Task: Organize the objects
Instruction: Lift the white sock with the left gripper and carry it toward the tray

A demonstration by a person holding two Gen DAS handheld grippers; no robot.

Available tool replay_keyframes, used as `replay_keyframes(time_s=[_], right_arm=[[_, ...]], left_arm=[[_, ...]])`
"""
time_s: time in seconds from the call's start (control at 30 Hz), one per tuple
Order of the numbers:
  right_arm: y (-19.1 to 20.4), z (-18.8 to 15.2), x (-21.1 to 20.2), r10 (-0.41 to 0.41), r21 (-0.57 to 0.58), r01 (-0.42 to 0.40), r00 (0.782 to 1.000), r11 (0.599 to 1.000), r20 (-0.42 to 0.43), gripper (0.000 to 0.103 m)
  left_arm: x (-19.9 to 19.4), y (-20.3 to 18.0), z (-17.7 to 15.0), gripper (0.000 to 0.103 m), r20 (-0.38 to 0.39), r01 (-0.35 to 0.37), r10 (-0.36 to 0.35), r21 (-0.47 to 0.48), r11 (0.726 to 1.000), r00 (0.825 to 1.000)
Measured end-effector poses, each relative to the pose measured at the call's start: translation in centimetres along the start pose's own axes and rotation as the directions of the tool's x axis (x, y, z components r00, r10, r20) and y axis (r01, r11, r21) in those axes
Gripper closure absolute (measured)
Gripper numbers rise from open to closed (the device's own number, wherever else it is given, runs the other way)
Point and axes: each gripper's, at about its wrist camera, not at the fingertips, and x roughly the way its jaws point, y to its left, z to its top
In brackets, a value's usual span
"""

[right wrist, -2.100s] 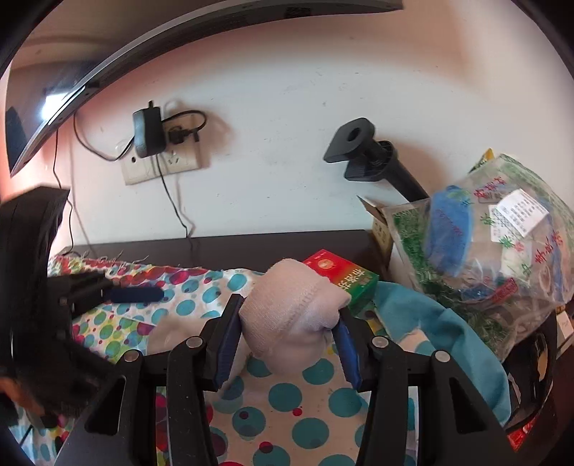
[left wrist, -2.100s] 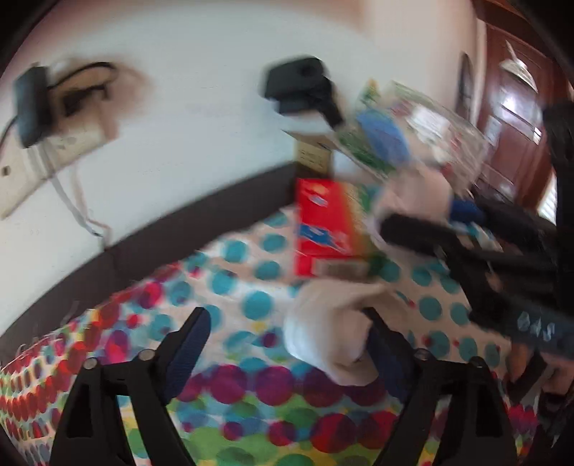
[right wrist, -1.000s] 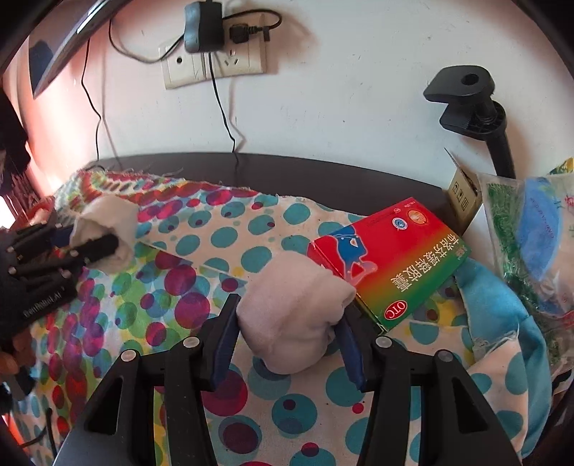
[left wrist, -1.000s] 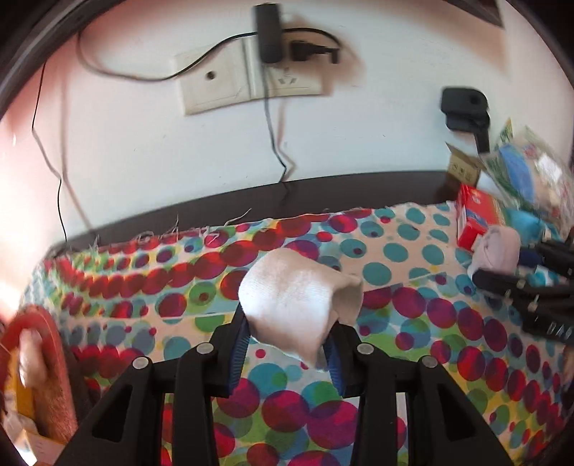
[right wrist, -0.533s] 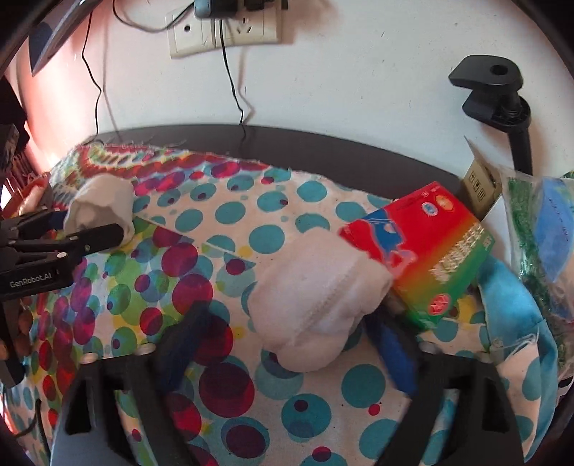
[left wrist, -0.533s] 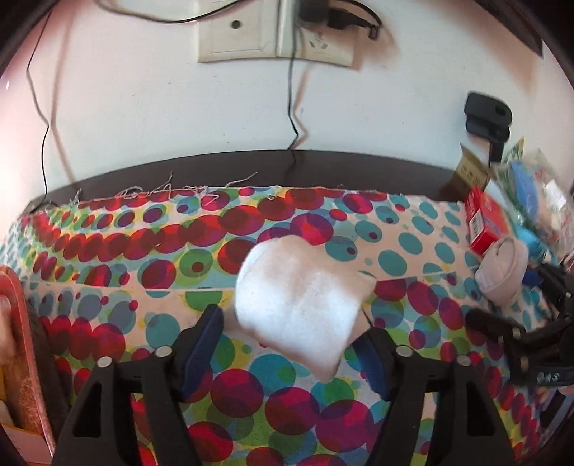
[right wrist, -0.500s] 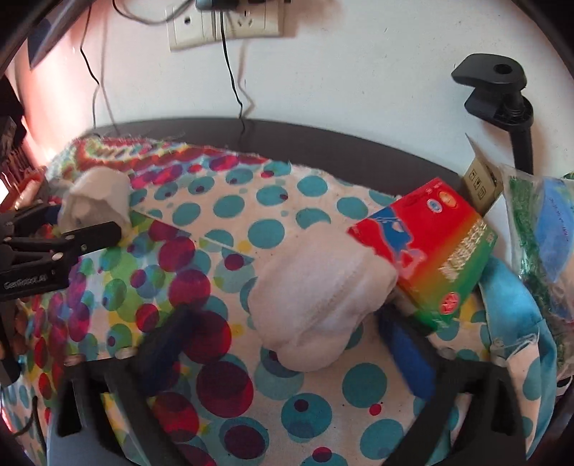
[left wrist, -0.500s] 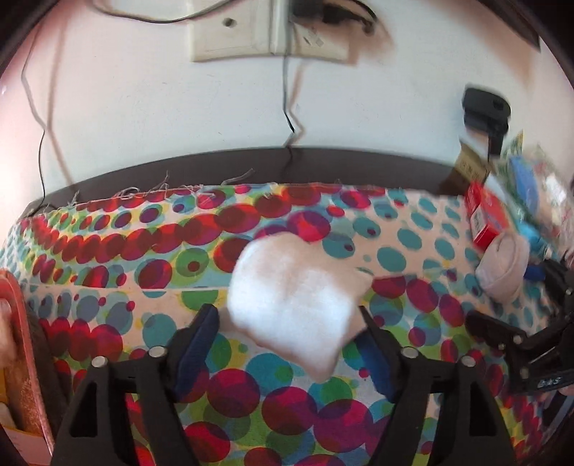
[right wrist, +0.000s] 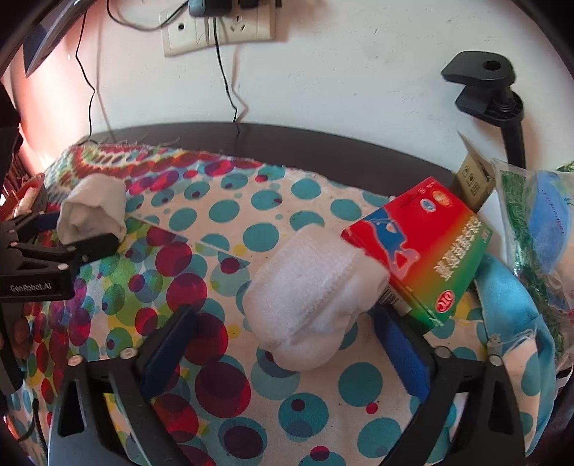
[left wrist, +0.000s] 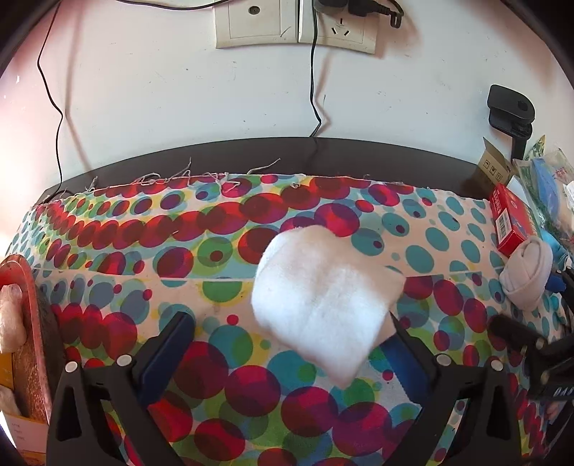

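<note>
A white rolled sock (left wrist: 323, 304) lies on the spotted cloth (left wrist: 107, 229) between the fingers of my left gripper (left wrist: 287, 322). Its jaws are opening wide, and the left pad stands well clear of the sock. A second white rolled sock (right wrist: 308, 294) rests against a red medicine box (right wrist: 419, 251), between the fingers of my right gripper (right wrist: 283, 315). Those jaws are closing, with neither pad pressing on the sock. Each gripper also shows at the edge of the other's view: the left gripper (right wrist: 53, 247) by its sock (right wrist: 93, 211), the right gripper (left wrist: 520, 344) by its sock (left wrist: 527, 276).
At the right edge of the cloth lie a blue cloth (right wrist: 509, 315) and a plastic bag (right wrist: 538, 222), behind the box. A black clamp stand (right wrist: 480, 79) and wall sockets (left wrist: 294, 21) with hanging cables are behind. A red basket (left wrist: 28, 322) sits at the far left.
Both grippers have opened and let go of their socks, which now lie on the cloth. The left gripper has come closer to the wall and the cloth.
</note>
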Motion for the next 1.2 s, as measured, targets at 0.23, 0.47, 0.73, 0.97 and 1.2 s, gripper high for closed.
replay_keyframes(time_s=[0.23,0.47,0.73,0.97,1.2], right_arm=[[-0.2,0.2,-1.0,0.006,0.016,-0.006,0.999,1.000,0.039,0.060],[2.3,-0.1,-2.7,-0.084,-0.090,0.097,0.987,0.991,0.137,0.061],[1.2,0.2,-1.5,-0.055,-0.040,0.058,0.995,0.998,0.080,0.060],[2.0,0.1,-1.4,-0.050,-0.083,0.057,0.995,0.995,0.081,0.060],[3.7,-0.1,-1.4,-0.072,-0.167,0.087,0.993,0.982,0.094,0.060]], left_arm=[[-1.2,1.1,-0.2,0.045,0.061,0.068,-0.065,-0.048,0.997,0.996],[-1.4,1.1,-0.1,0.070,0.077,0.107,-0.104,-0.038,0.993,0.992],[-2.2,0.5,0.0,0.072,0.056,0.132,-0.130,-0.026,0.991,0.990],[-4.5,0.8,-0.1,0.072,0.062,0.083,-0.081,-0.028,0.996,0.995],[-6.9,2.8,-0.8,0.072,0.067,0.038,-0.035,-0.054,0.998,0.997]])
